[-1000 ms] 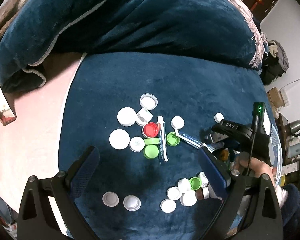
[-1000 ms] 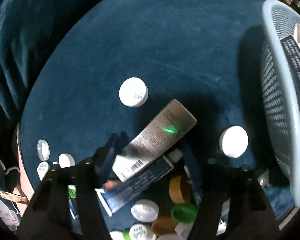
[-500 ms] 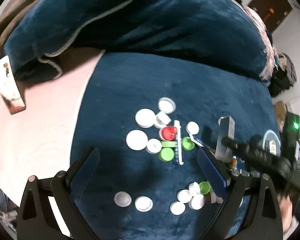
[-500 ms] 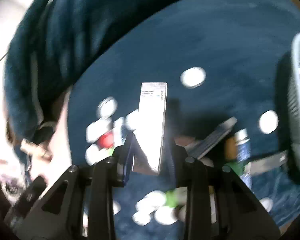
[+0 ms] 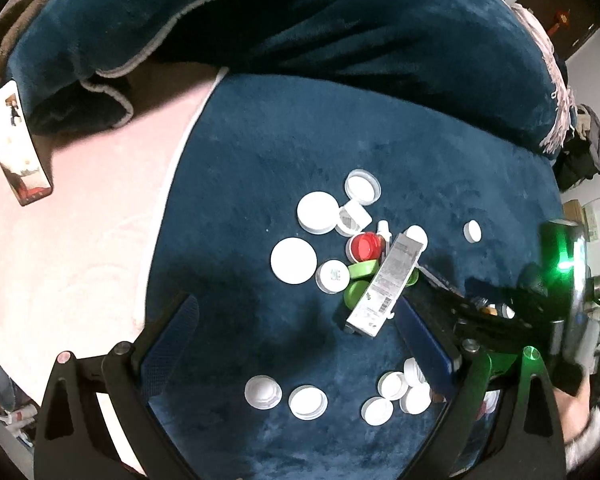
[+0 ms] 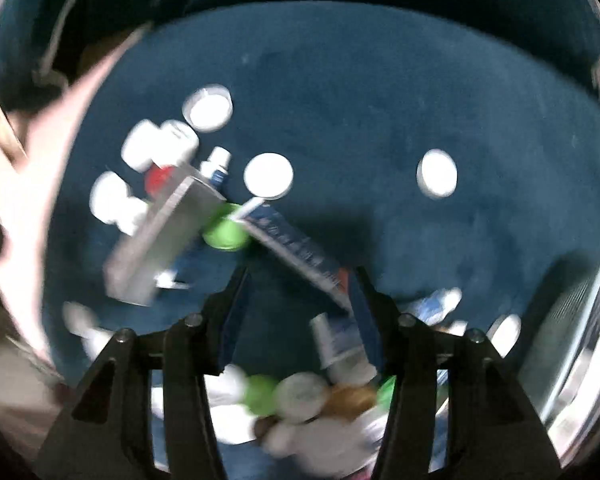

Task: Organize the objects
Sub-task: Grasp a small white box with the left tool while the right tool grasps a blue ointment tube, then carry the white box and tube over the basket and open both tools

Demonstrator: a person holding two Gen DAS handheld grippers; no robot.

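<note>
A grey-white carton [image 5: 384, 288] lies tilted across red [image 5: 364, 246] and green caps [image 5: 358, 292] in the middle pile on the blue blanket. In the right wrist view the carton [image 6: 160, 240] sits left of my right gripper [image 6: 298, 280], whose jaws are opening with nothing between them. A blue tube [image 6: 296, 248] runs up to its right finger. From the left wrist view the right gripper [image 5: 452, 300] hovers just right of the carton. My left gripper [image 5: 296, 304] stands open and empty above the blanket, near the white caps [image 5: 308, 400].
A light blue mesh basket [image 6: 572, 320] stands at the right edge. Further caps and small bottles are heaped near the right gripper [image 6: 308, 400]. A bunched blue blanket [image 5: 300, 20] rises behind, and a phone-like slab [image 5: 16, 144] lies on the pink sheet [image 5: 80, 240].
My right gripper lifted the carton off the tubes, carried it left while rolling, and has let it go onto the cap pile. The left gripper sank slightly.
</note>
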